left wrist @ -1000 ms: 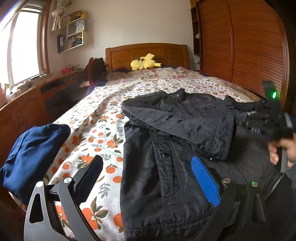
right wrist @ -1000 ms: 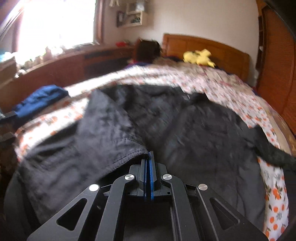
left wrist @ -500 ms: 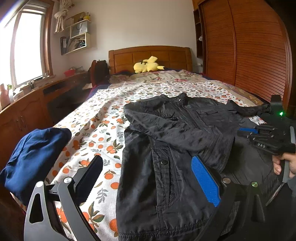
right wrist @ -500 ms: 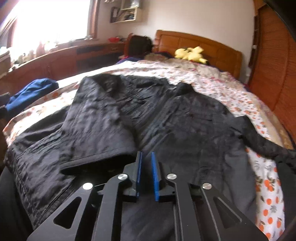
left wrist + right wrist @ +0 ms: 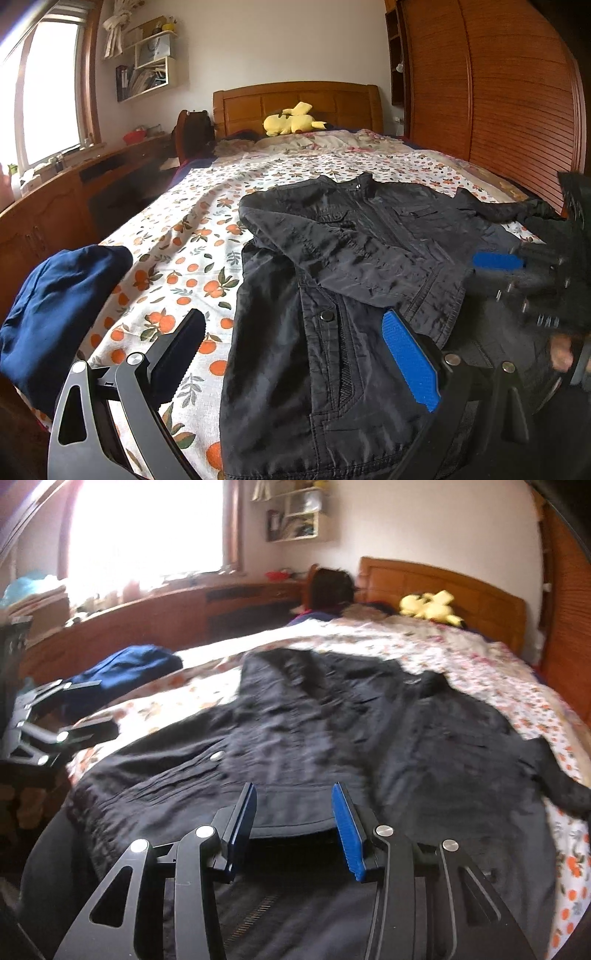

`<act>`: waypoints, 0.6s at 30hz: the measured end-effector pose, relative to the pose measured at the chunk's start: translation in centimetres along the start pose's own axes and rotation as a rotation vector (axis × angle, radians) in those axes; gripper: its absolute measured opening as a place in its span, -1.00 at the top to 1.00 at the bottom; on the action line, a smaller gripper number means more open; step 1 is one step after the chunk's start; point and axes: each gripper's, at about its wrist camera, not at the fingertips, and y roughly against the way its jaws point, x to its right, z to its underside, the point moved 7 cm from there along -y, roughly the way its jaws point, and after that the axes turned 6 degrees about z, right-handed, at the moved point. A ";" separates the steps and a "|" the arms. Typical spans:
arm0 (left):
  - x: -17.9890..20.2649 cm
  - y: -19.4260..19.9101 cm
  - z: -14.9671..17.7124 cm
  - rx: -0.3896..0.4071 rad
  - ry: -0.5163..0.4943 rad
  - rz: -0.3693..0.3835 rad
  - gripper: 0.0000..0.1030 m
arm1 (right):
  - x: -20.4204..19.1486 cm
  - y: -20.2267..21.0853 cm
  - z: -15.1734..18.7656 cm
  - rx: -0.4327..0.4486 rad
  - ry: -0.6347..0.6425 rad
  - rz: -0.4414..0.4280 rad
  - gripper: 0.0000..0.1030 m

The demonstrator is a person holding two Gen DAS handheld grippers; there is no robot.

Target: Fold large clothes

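In the left view, the left tool point(image 5: 295, 354) is seen spread wide over the near edge of the black jacket point(image 5: 351, 266), which is laid flat on the bed point(image 5: 177, 229) with one sleeve folded across its front, while a blue cloth point(image 5: 59, 295) is bunched at the bed's left edge and a yellow toy point(image 5: 291, 123) is seen by the headboard. In the right view, the right tool point(image 5: 293, 823) is also seen spread, with nothing pinched, just over the jacket point(image 5: 369, 738) near the folded sleeve's cuff, and the left tool point(image 5: 55, 731) is seen at the far left, beside the blue cloth point(image 5: 125, 672).
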 end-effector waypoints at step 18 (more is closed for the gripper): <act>-2.5 0.7 1.0 -0.004 0.016 -0.016 -0.93 | -4.5 -5.6 2.8 -0.202 0.090 -0.010 0.34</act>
